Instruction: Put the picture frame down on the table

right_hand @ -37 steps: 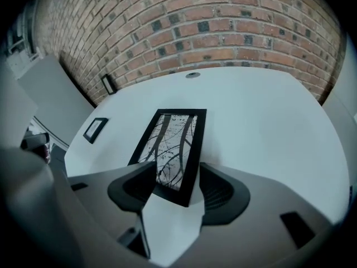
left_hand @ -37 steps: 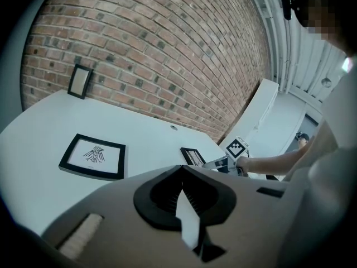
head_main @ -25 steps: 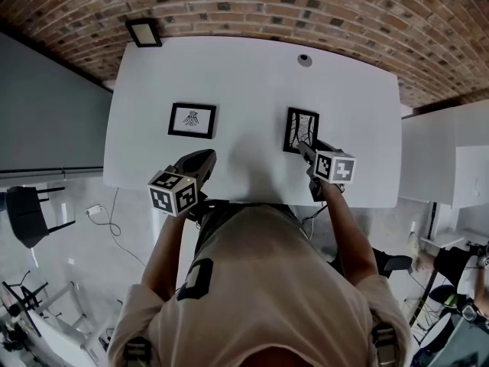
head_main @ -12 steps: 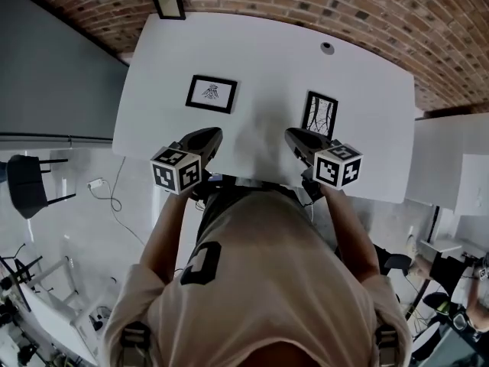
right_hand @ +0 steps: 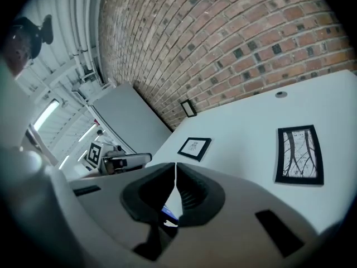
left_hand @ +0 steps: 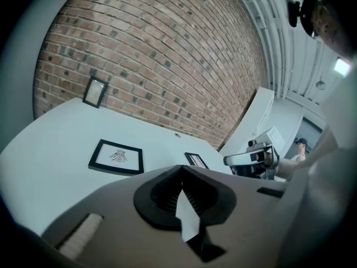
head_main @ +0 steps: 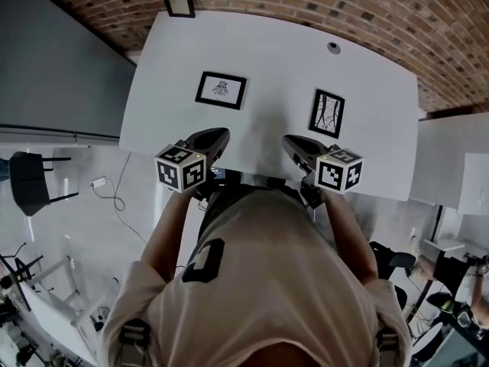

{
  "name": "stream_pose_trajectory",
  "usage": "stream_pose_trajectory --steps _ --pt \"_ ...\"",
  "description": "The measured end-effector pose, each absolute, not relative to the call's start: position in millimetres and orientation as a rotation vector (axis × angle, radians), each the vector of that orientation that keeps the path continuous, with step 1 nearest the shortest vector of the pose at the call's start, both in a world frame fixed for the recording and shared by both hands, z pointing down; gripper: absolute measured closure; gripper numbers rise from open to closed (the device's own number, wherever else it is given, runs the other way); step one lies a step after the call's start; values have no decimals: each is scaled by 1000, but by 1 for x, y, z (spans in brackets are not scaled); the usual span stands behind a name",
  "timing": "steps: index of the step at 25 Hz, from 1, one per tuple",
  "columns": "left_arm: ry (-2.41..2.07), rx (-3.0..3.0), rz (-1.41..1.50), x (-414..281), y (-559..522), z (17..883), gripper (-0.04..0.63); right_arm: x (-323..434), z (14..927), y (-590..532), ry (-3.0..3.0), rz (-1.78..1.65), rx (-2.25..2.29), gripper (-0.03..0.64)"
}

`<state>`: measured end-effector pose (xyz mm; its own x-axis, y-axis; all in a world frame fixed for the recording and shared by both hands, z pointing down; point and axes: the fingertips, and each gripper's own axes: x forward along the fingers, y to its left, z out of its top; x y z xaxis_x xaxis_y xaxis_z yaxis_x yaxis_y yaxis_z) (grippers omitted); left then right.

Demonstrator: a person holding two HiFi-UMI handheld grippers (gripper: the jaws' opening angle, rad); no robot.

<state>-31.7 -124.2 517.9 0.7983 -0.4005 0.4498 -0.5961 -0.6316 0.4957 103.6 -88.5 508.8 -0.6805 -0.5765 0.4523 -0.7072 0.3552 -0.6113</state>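
Seen from the head view, the white table (head_main: 267,60) holds the picture frame (head_main: 327,114) with dark wavy lines. It lies flat on the right side of the table, apart from both tools. The right gripper (head_main: 289,140) and the left gripper (head_main: 218,134) hang side by side over the near edge. A second frame (head_main: 221,90) lies flat on the left side, and a small frame (head_main: 177,2) sits at the far corner by the brick wall (head_main: 367,6). In the left gripper view, the jaws are pressed together with nothing in them. In the right gripper view, the jaws have just been closing and now meet on nothing at all, with the picture frame flat on the table ahead, off to the right.
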Motion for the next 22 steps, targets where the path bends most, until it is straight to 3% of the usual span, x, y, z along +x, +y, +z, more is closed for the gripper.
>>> stream_pose_trajectory --steps 22 --pt "-667 2424 386 -89 -123 504 591 17 501 -72 -2478 1346 1094 607"
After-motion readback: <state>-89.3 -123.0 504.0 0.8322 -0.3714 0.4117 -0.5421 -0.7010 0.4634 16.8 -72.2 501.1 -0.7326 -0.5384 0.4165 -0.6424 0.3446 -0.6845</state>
